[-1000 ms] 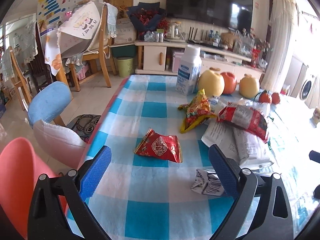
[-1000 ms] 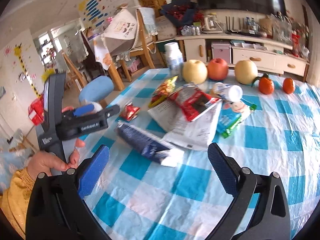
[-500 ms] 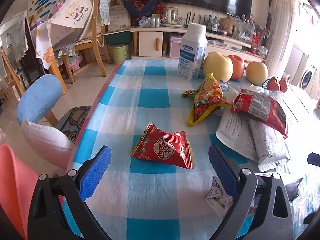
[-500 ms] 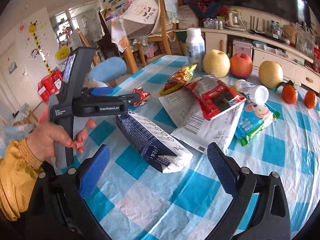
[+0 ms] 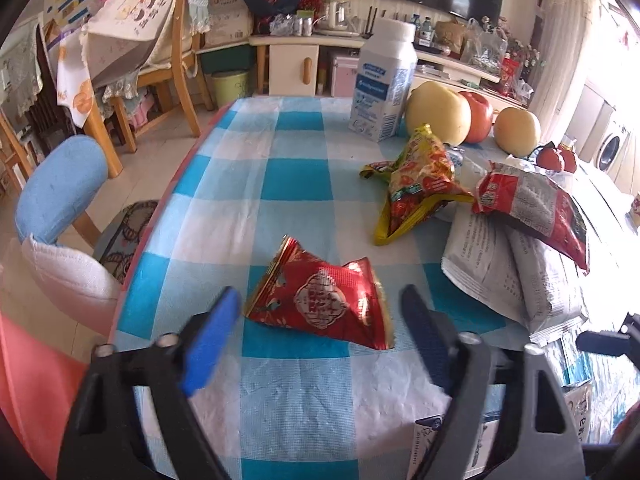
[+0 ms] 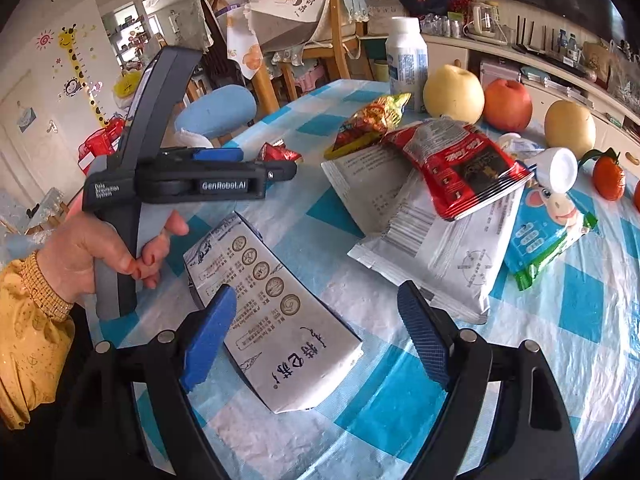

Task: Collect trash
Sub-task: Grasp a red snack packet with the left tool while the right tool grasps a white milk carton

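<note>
A crumpled red snack wrapper (image 5: pixel 320 304) lies on the blue-and-white checked tablecloth (image 5: pixel 288 184). My left gripper (image 5: pixel 320 300) hangs low over it with a fingertip on each side; its jaws are closing and the pads stand just clear of the foil. A white and dark-blue packet (image 6: pixel 272 320) lies flat under my right gripper (image 6: pixel 316 296). Those jaws are closing too: the left pad (image 6: pixel 212 332) overlaps the packet's edge and the right pad stands apart from it. The right wrist view also shows a hand holding the left gripper (image 6: pixel 280 172) beside the red wrapper (image 6: pixel 278 153).
Further back lie a yellow-red snack bag (image 5: pixel 416 176), a red-and-grey packet (image 5: pixel 532 208) on white packets (image 5: pixel 492 268), a milk bottle (image 5: pixel 382 88) and several fruits (image 5: pixel 440 112). The table's edge (image 5: pixel 160 216) runs on the left, with a blue chair (image 5: pixel 60 188) beyond it.
Both grippers have come down and forward over the table and their jaws have narrowed. The red wrapper now sits between the left fingertips and the white packet between the right ones.
</note>
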The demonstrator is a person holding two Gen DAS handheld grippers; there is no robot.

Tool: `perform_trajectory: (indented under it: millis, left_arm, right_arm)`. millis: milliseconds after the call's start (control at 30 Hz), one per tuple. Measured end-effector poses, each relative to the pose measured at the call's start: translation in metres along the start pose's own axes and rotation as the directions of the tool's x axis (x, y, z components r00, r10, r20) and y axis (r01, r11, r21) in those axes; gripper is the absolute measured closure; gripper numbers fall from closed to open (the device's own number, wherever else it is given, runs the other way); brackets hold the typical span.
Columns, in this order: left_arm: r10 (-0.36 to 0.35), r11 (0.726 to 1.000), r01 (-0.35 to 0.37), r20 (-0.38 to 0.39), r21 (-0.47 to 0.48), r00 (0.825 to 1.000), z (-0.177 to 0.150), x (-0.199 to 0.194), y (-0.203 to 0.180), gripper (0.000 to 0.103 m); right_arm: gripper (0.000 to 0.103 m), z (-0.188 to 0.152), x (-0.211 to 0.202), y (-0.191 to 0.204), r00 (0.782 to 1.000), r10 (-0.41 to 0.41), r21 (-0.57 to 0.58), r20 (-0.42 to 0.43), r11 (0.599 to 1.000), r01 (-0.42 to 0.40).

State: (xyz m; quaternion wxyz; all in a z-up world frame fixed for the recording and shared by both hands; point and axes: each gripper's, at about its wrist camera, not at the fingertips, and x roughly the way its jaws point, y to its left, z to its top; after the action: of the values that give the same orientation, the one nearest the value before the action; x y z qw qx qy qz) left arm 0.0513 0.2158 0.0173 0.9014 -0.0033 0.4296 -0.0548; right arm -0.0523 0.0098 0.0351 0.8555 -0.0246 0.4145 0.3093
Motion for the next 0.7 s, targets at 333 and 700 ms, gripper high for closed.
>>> perform_trajectory:
  millis: [333, 700]
  left_arm:
    - [-0.011, 1.0, 0.011, -0.016, 0.009, 1.0, -0.002, 0.003, -0.003, 0.038]
    - [-0.023, 1.0, 0.023, 0.004, 0.005, 1.0, -0.001, -0.007, -0.004, 0.051]
  right_arm:
    - [0.017, -0.002, 0.011, 0.005, 0.996, 0.086, -0.011, -0.021, 0.996, -0.086]
    - [0.018, -0.01, 0.022, 0.026, 0.998, 0.045, -0.124, -0.051, 0.991, -0.051]
